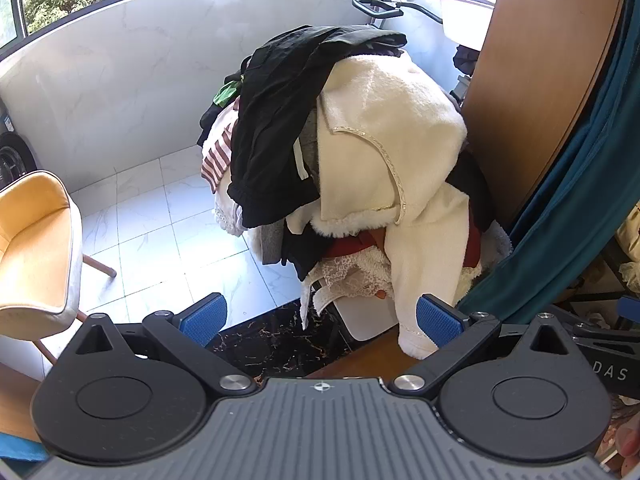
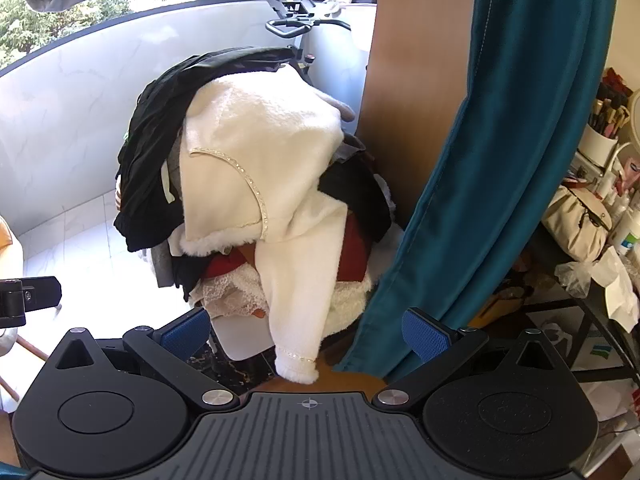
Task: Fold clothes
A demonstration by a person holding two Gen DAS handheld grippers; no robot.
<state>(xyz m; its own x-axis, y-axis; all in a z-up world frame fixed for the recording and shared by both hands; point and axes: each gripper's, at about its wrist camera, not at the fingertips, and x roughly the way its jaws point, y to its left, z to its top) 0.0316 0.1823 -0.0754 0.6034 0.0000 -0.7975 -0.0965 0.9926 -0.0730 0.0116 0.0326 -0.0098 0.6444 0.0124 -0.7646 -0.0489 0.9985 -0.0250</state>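
In the left wrist view, our left gripper (image 1: 320, 320) hung with its blue pads (image 1: 204, 318) spread wide and nothing between them. The heap of clothes (image 1: 340, 168) filled the centre, stacked on what looked like a white chair that was mostly hidden. A cream fleece coat (image 1: 384, 136) lay on top, its sleeve (image 1: 424, 280) trailing to five o'clock, the cuff close by the right-hand pad. A black garment (image 1: 280, 120) draped the heap at ten o'clock, with a red-and-white striped piece (image 1: 218, 156) under it. A yellow chair (image 1: 36, 248) stood at nine o'clock on the white tiled floor (image 1: 160, 240).

In the right wrist view, our right gripper (image 2: 306, 336) was likewise spread and empty. The coat (image 2: 256, 152) sat centre-left; its cuff (image 2: 298, 366) hung at six o'clock, nearly between the pads. A teal curtain (image 2: 500, 160) fell from one o'clock to five, and the other gripper's edge showed at nine.

We judged this the very first step — picking a garment, nothing yet folded. The next move called for closing on the coat, likely at the cuff or hem, and lifting it without dragging the black garment off — then finding a flat surface.
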